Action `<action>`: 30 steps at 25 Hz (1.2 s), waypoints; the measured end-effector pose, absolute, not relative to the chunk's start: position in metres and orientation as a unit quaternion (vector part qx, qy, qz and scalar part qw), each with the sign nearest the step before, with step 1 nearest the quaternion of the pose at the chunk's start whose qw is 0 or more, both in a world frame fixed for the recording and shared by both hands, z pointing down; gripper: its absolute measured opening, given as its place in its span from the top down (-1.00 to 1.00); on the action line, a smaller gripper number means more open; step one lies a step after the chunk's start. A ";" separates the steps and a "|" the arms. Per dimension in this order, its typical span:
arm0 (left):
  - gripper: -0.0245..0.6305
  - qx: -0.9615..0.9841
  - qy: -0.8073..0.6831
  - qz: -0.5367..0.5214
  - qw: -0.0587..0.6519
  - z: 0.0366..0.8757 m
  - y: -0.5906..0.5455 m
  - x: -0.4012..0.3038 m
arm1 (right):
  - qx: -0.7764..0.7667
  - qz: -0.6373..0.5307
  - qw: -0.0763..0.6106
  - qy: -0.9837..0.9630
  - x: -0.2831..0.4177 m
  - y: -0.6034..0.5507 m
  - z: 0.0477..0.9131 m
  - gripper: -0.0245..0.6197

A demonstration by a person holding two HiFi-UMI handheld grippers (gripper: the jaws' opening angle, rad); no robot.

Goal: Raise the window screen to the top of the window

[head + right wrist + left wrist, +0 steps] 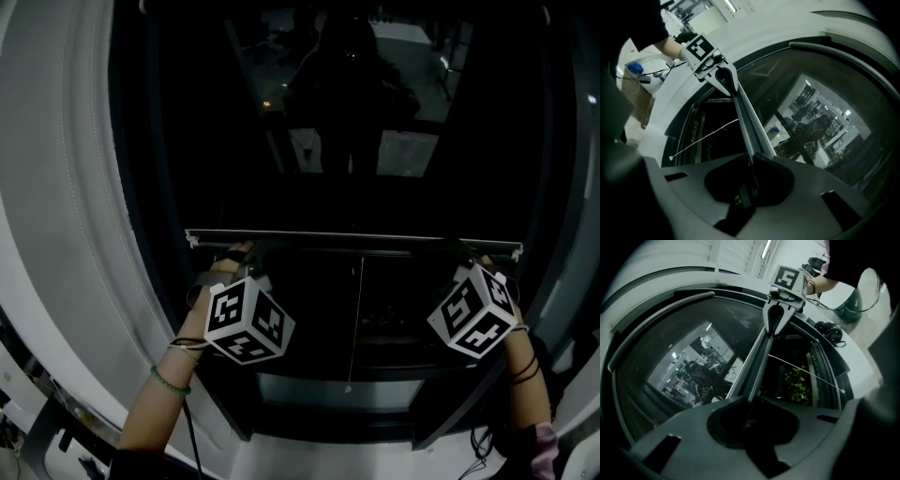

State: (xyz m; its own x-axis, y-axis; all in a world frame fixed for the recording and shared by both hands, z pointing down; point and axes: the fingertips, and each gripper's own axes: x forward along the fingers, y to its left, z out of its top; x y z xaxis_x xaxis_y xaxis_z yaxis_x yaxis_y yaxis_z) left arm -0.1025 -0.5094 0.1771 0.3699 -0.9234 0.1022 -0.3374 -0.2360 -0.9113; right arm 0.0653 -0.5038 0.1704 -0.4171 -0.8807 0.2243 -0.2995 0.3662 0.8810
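Screen is only partway up. Its rail sits level at roughly mid-window in the head view, with a tall dark stretch above it up to the window's top edge. Left gripper has its jaws pinched shut on the rail near the left end, and right gripper does the same near the right end, so the two are well apart. The rail is a thin, straight, pale bar, and the screen itself is a fine dark weave, plainest in the right gripper view. A thin white cord hangs from the rail's middle. The white frame is smooth and curves round both sides. The rail ends look like they reach its side tracks, but it's too dark to be sure.
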 end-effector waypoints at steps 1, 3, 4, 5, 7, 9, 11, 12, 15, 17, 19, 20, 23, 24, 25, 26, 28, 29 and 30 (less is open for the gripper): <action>0.82 -0.707 0.448 -0.333 0.434 0.162 -0.510 -0.103 | 0.404 -0.407 0.361 -0.736 0.065 -0.504 0.156 0.81; 0.80 -0.701 0.454 -0.320 0.447 0.135 -0.511 -0.104 | 0.414 -0.420 0.352 -0.727 0.065 -0.505 0.130 0.81; 0.80 -0.698 0.457 -0.316 0.452 0.124 -0.511 -0.105 | 0.417 -0.425 0.348 -0.724 0.064 -0.505 0.119 0.81; 0.80 -0.693 0.460 -0.313 0.457 0.113 -0.510 -0.105 | 0.421 -0.429 0.343 -0.722 0.063 -0.505 0.108 0.81; 0.78 -0.684 0.467 -0.306 0.469 0.091 -0.509 -0.107 | 0.430 -0.439 0.327 -0.718 0.062 -0.504 0.085 0.80; 0.78 -0.677 0.474 -0.299 0.477 0.065 -0.509 -0.107 | 0.440 -0.451 0.313 -0.711 0.062 -0.503 0.059 0.80; 0.78 -0.673 0.478 -0.295 0.481 0.035 -0.509 -0.105 | 0.448 -0.465 0.307 -0.699 0.064 -0.503 0.030 0.80; 0.78 -0.670 0.480 -0.293 0.485 0.021 -0.508 -0.105 | 0.452 -0.471 0.305 -0.693 0.064 -0.503 0.017 0.80; 0.78 -0.661 0.487 -0.290 0.491 -0.014 -0.506 -0.106 | 0.459 -0.481 0.306 -0.681 0.064 -0.501 -0.016 0.80; 0.78 -0.658 0.491 -0.283 0.496 -0.041 -0.506 -0.107 | 0.464 -0.489 0.304 -0.673 0.063 -0.501 -0.043 0.80; 0.78 -0.654 0.496 -0.270 0.502 -0.068 -0.506 -0.107 | 0.471 -0.502 0.295 -0.663 0.063 -0.500 -0.070 0.80; 0.78 -0.654 0.498 -0.267 0.503 -0.080 -0.505 -0.107 | 0.474 -0.505 0.292 -0.659 0.062 -0.500 -0.081 0.80; 0.78 -0.645 0.505 -0.264 0.509 -0.113 -0.505 -0.108 | 0.483 -0.508 0.280 -0.657 0.061 -0.500 -0.113 0.79; 0.78 -0.639 0.510 -0.261 0.513 -0.126 -0.505 -0.108 | 0.487 -0.510 0.272 -0.655 0.060 -0.501 -0.126 0.79; 0.78 -0.633 0.515 -0.257 0.518 -0.140 -0.505 -0.109 | 0.491 -0.513 0.265 -0.652 0.060 -0.501 -0.140 0.79; 0.78 -0.628 0.520 -0.253 0.521 -0.153 -0.505 -0.109 | 0.494 -0.516 0.259 -0.650 0.060 -0.501 -0.153 0.78; 0.78 -0.622 0.528 -0.246 0.523 -0.175 -0.504 -0.108 | 0.500 -0.518 0.252 -0.647 0.060 -0.501 -0.175 0.78; 0.78 -0.621 0.530 -0.242 0.524 -0.185 -0.504 -0.108 | 0.502 -0.517 0.249 -0.647 0.060 -0.501 -0.184 0.78; 0.78 -0.620 0.531 -0.239 0.525 -0.194 -0.504 -0.108 | 0.504 -0.517 0.245 -0.647 0.060 -0.501 -0.193 0.77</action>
